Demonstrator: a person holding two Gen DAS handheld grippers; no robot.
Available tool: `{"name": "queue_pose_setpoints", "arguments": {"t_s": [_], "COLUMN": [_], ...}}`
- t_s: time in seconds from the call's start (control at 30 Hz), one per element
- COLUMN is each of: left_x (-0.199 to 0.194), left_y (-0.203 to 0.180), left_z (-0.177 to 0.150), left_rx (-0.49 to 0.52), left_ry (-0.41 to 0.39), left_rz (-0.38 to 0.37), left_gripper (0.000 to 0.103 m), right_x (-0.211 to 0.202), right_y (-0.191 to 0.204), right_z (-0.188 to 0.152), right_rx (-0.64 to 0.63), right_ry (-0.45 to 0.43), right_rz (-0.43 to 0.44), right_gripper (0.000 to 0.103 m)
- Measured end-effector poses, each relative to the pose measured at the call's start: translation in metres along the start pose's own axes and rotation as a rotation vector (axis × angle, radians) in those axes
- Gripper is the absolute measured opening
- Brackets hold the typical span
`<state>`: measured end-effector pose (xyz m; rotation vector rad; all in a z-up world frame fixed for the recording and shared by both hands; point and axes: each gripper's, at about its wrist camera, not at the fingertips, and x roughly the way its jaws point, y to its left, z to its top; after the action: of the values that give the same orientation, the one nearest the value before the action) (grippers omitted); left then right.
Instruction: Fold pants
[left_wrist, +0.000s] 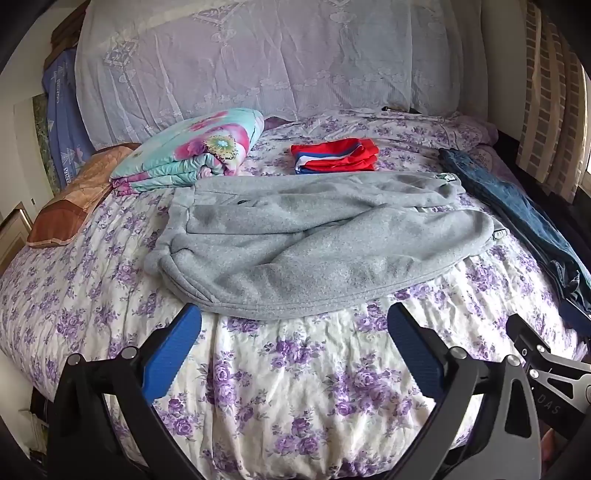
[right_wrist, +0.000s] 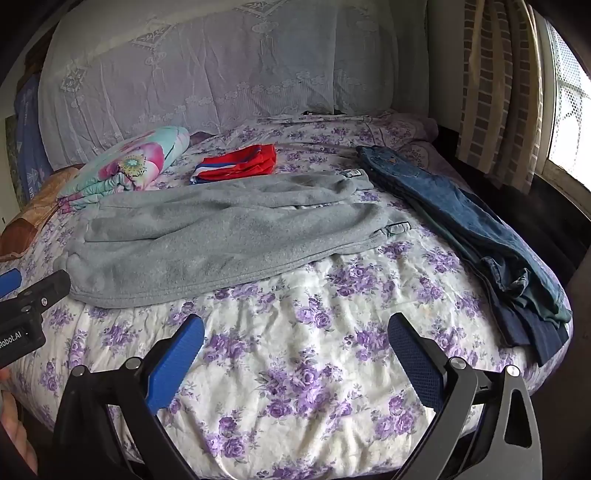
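Grey fleece pants (left_wrist: 314, 236) lie across the flowered bed, folded lengthwise with one leg over the other, cuffs to the left and waistband to the right. They also show in the right wrist view (right_wrist: 221, 236). My left gripper (left_wrist: 293, 325) is open and empty, just short of the pants' near edge. My right gripper (right_wrist: 295, 332) is open and empty over bare bedspread, near the pants' front edge. The left gripper's body (right_wrist: 26, 310) shows at the left edge of the right wrist view.
A folded red, white and blue garment (left_wrist: 334, 155) lies behind the pants. Blue jeans (right_wrist: 469, 229) lie along the bed's right side. A folded floral quilt (left_wrist: 192, 147) and a brown pillow (left_wrist: 70, 195) sit at back left. A curtain and window (right_wrist: 517, 92) stand at right.
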<state>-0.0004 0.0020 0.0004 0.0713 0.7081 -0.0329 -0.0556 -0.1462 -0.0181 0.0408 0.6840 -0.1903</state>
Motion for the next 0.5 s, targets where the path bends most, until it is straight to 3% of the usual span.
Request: {"name": "queue_pose_setpoints", "arguments": {"t_s": [0.5], "left_x": [-0.0011], "left_y": [0.0037], "left_z": [-0.0002], "left_rx": [-0.002], "left_ry": [0.002], "left_rz": [-0.001], "left_gripper": [0.098], "right_x": [0.0006], "right_y": [0.0029], "right_z": [-0.0005], "right_rx": [-0.003], "right_ry": [0.003], "right_rz": [-0.003], "right_gripper": [0.100]}}
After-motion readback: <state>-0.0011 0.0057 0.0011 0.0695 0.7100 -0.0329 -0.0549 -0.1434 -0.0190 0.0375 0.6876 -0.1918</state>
